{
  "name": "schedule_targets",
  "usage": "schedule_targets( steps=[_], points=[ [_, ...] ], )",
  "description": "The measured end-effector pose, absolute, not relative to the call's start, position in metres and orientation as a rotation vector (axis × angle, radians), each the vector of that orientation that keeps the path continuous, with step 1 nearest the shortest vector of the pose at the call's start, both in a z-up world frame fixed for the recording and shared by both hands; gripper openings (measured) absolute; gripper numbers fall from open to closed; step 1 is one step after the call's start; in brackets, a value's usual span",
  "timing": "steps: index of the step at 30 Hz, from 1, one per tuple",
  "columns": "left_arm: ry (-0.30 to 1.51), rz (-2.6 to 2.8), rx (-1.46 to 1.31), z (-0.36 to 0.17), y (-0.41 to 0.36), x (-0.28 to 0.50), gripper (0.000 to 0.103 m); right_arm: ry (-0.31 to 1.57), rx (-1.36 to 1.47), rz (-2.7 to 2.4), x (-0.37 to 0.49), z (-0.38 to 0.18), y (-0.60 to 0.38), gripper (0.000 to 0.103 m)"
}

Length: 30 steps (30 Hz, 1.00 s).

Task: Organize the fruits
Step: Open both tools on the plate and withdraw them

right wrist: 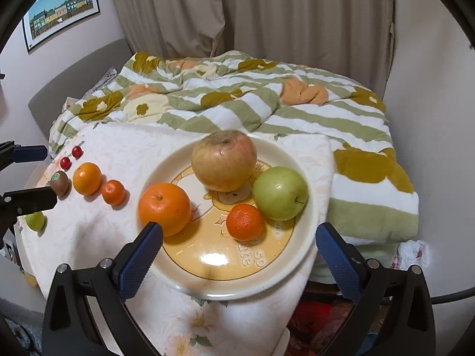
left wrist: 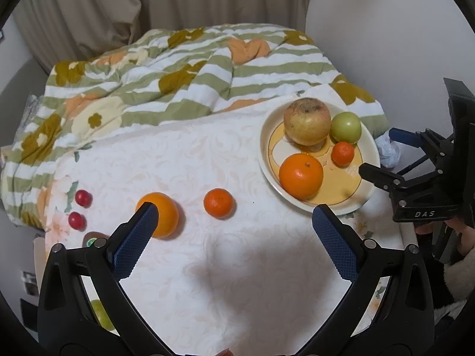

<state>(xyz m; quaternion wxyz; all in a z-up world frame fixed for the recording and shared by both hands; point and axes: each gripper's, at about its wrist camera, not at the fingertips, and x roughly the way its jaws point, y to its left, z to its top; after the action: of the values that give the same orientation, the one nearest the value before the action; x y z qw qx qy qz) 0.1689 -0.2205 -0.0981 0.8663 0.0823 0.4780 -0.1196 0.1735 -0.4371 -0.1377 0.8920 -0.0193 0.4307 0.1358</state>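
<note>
A plate point(right wrist: 178, 281) sits on a cloth point(right wrist: 98, 231), near its right edge. On the plate, an apple point(right wrist: 223, 160) lies at the back, a smaller apple point(right wrist: 280, 192) to its right, an orange point(right wrist: 164, 209) front left and a mandarin point(right wrist: 245, 222) between them. Left of the plate, on the cloth, lie another mandarin point(right wrist: 113, 192), an orange point(right wrist: 87, 178), a kiwi point(right wrist: 60, 183) and two cherries point(right wrist: 70, 157). A quilt point(right wrist: 237, 101) lies behind.

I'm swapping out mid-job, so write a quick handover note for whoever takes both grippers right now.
Left gripper: jaws open, empty, over the cloth.
Right gripper: jaws open, empty, over the plate.
Done: on the plate are the big apple, green apple, large orange and small mandarin.
Left on the cloth: orange, mandarin, two red fruits, kiwi, green fruit.
</note>
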Motion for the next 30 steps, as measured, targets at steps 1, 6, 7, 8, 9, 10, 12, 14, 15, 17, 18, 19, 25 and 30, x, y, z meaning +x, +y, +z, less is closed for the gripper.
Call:
schedule_targets(
  steps=[1,6,7,8,9,10,12,14,15,17,18,19,25,30],
  points=[
    [0.990,-0.251,0.172,-0.094,-0.220,0.166,0.103,0.886,-0.043,0.277,0.171,-0.133,-0.438,0.102],
    [0.945,-0.244,0.174,-0.078,-0.216,0.153,0.103,0.867,-0.056,0.254,0.158,-0.112,-0.438,0.102],
    [0.935,-0.238,0.174,-0.075,-0.214,0.150,0.103,0.865,-0.060,0.246,0.157,-0.108,-0.439,0.102],
    [0.927,-0.233,0.171,-0.072,-0.212,0.147,0.103,0.864,-0.062,0.235,0.154,-0.104,-0.438,0.103],
    [0.921,-0.228,0.167,-0.069,-0.210,0.145,0.103,0.862,-0.062,0.230,0.152,-0.100,-0.439,0.103],
    [0.913,-0.220,0.162,-0.065,-0.206,0.141,0.103,0.860,-0.058,0.227,0.150,-0.096,-0.438,0.103],
    [0.901,-0.200,0.158,-0.060,-0.199,0.135,0.103,0.854,-0.047,0.232,0.147,-0.088,-0.436,0.103],
    [0.888,-0.172,0.156,-0.054,-0.189,0.127,0.103,0.849,-0.032,0.249,0.144,-0.080,-0.432,0.103],
    [0.883,-0.161,0.157,-0.051,-0.186,0.125,0.103,0.848,-0.027,0.256,0.144,-0.077,-0.430,0.103],
    [0.875,-0.128,0.158,-0.047,-0.174,0.118,0.103,0.840,-0.019,0.273,0.143,-0.068,-0.424,0.103],
    [0.873,-0.110,0.156,-0.045,-0.167,0.114,0.103,0.837,-0.016,0.281,0.142,-0.064,-0.421,0.103],
    [0.873,-0.098,0.152,-0.044,-0.162,0.112,0.103,0.835,-0.015,0.288,0.142,-0.061,-0.417,0.103],
    [0.897,-0.037,0.092,-0.045,-0.113,0.098,0.103,0.834,-0.002,0.332,0.147,-0.046,-0.386,0.103],
    [0.917,-0.028,0.041,-0.054,-0.065,0.091,0.103,0.814,-0.037,0.324,0.147,-0.039,-0.342,0.103]
  ],
)
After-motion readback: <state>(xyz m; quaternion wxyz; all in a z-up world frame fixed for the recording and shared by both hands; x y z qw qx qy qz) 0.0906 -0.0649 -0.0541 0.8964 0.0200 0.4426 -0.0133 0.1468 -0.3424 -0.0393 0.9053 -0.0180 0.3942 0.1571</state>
